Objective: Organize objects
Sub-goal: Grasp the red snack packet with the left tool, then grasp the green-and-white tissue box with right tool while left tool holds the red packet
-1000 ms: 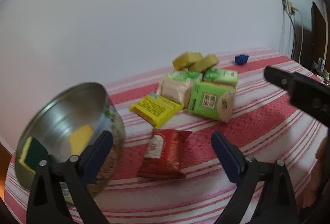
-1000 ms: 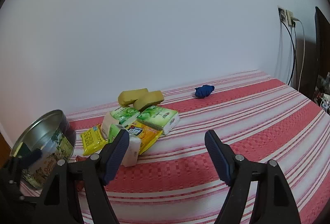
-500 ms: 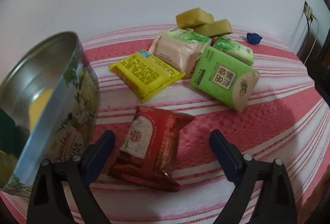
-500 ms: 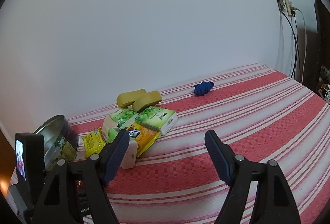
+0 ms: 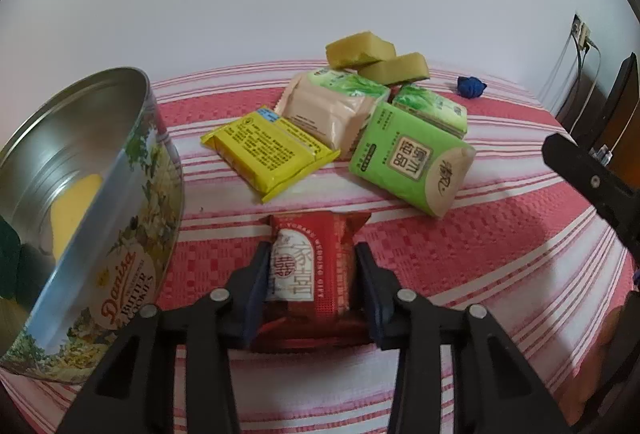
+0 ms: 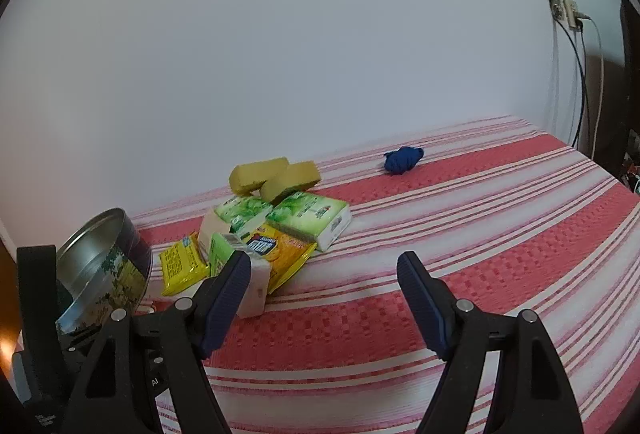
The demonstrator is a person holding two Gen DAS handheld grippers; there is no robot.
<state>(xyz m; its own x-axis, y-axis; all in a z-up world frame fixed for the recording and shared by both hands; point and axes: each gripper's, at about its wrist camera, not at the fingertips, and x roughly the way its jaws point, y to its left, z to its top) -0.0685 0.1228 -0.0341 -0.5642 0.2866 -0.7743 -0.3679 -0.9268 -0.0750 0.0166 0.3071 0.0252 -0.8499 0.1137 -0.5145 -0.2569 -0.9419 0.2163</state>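
And the left gripper (image 5: 310,276) has it! Half a second ago its blue fingers (image 5: 256,286) stood wide on either side of the red packet (image 5: 310,266); now they've clamped in against both long edges, and the packet sits pinched between them on the striped cloth (image 5: 500,234).

Taking that red packet as our marker: the cookie tin (image 5: 86,234) stands just to its left, open side up, something yellow showing inside. Just beyond the packet lies the yellow packet (image 5: 270,150), and beyond and to the right the light green tissue pack (image 5: 412,160), with a beige pack (image 5: 328,110) behind those two. Farther back again, two yellow sponges (image 5: 376,60) lean together near the wall, and a small blue bundle (image 5: 471,87) sits well off to the far right.

Over on the other side, the right gripper (image 6: 324,298) hangs with its jaws spread wide, nothing between them, same spread as before. It's well to the right of the pile, above bare cloth, and a black part of it shows at the right edge of the left camera's view.
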